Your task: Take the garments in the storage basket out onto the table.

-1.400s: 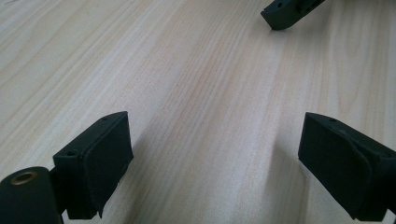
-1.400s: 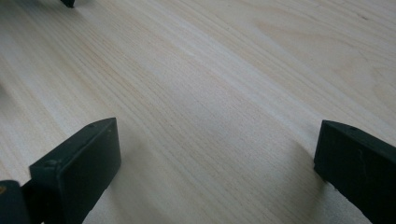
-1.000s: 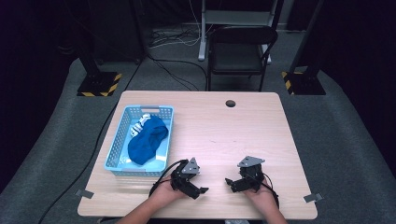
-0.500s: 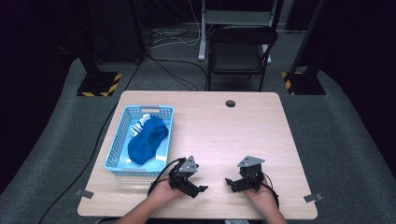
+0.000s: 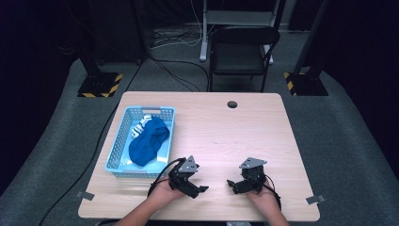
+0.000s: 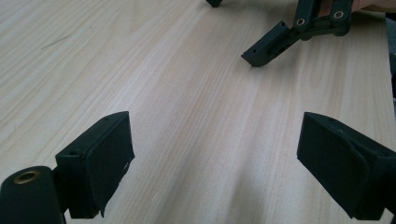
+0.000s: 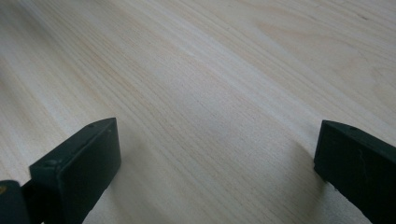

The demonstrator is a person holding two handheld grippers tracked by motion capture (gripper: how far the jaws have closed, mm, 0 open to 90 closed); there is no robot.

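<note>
My left gripper [image 5: 197, 184] rests low over the wooden table [image 5: 235, 136] near its front edge, held in a hand, with its jaws pointing right. My right gripper [image 5: 234, 182] sits a little to the right and faces it. In the left gripper view my left gripper [image 6: 215, 158] stands open over bare wood, and a jaw of the right gripper [image 6: 273, 44] shows ahead. In the right gripper view my right gripper [image 7: 219, 158] is open, with only table grain between its jaws.
A light blue plastic basket [image 5: 121, 141] stands at the table's left, holding a blue cloth [image 5: 148, 141] and a white striped piece [image 5: 140, 126]. A cable hole [image 5: 232, 104] lies near the far edge. A black chair [image 5: 242, 52] stands behind the table.
</note>
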